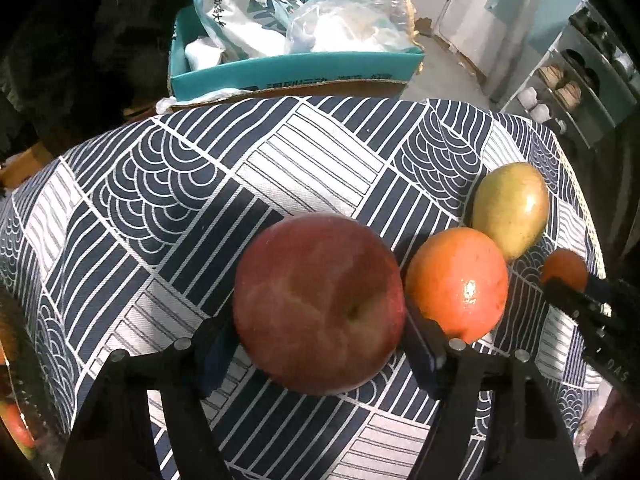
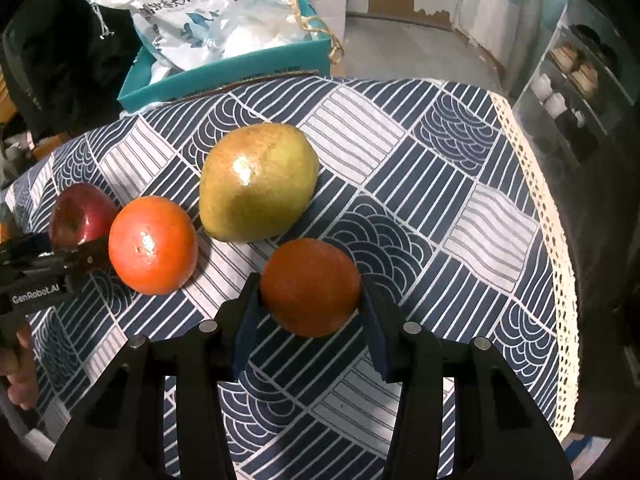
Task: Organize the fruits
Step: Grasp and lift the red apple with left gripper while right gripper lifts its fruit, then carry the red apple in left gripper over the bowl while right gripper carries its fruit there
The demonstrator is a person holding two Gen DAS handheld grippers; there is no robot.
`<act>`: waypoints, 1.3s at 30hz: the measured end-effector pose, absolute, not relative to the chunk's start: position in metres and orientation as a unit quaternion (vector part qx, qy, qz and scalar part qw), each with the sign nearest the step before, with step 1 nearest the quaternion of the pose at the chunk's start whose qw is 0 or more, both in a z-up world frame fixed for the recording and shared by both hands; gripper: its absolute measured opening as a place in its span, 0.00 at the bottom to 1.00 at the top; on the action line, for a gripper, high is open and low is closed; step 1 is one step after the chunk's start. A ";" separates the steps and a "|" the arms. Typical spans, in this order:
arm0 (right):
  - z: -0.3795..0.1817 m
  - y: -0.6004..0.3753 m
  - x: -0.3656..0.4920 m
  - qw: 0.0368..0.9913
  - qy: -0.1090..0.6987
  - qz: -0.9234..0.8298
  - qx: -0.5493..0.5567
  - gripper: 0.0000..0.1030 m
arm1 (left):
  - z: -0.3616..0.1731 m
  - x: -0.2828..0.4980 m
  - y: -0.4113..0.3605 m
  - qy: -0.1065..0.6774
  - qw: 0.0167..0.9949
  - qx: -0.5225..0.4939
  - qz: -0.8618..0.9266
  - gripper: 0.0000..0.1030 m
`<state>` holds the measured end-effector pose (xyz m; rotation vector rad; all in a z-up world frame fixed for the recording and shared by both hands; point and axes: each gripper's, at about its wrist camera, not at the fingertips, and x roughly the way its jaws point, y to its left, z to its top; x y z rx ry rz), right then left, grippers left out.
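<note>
A big red apple (image 1: 320,304) sits between the pads of my left gripper (image 1: 320,320), which press on both its sides just above the patterned cloth. My right gripper (image 2: 310,284) is shut on a small orange (image 2: 310,286), also low over the cloth. An orange-red round fruit (image 1: 456,284) lies right of the apple, close to it. A green-yellow mango (image 2: 258,182) lies behind that. The right wrist view shows the apple (image 2: 80,212) at far left with the left gripper's finger (image 2: 88,254) against it. The orange (image 1: 564,268) shows small at the left wrist view's right edge.
A navy and white patterned tablecloth (image 2: 440,184) covers the table, with a lace edge (image 2: 532,184) on the right. Behind the table stands a teal box (image 1: 296,70) full of plastic bags. A shoe rack (image 1: 568,84) stands far right. A person's hand (image 2: 20,376) holds the left gripper.
</note>
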<state>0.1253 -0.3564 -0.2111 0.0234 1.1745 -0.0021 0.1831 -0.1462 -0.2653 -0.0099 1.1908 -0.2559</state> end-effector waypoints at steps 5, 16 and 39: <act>-0.202 -0.354 0.125 0.839 0.545 -0.001 0.006 0.45 | -0.264 0.176 -0.140 0.558 0.822 0.001 -0.116 0.73; -0.174 -0.342 0.118 0.855 0.519 0.006 -0.006 0.45 | -0.235 0.154 -0.120 0.538 0.836 -0.018 -0.108 0.73; -0.084 -0.303 0.089 0.894 0.444 0.047 -0.030 0.45 | -0.137 0.100 -0.098 0.454 0.884 -0.004 -0.111 0.73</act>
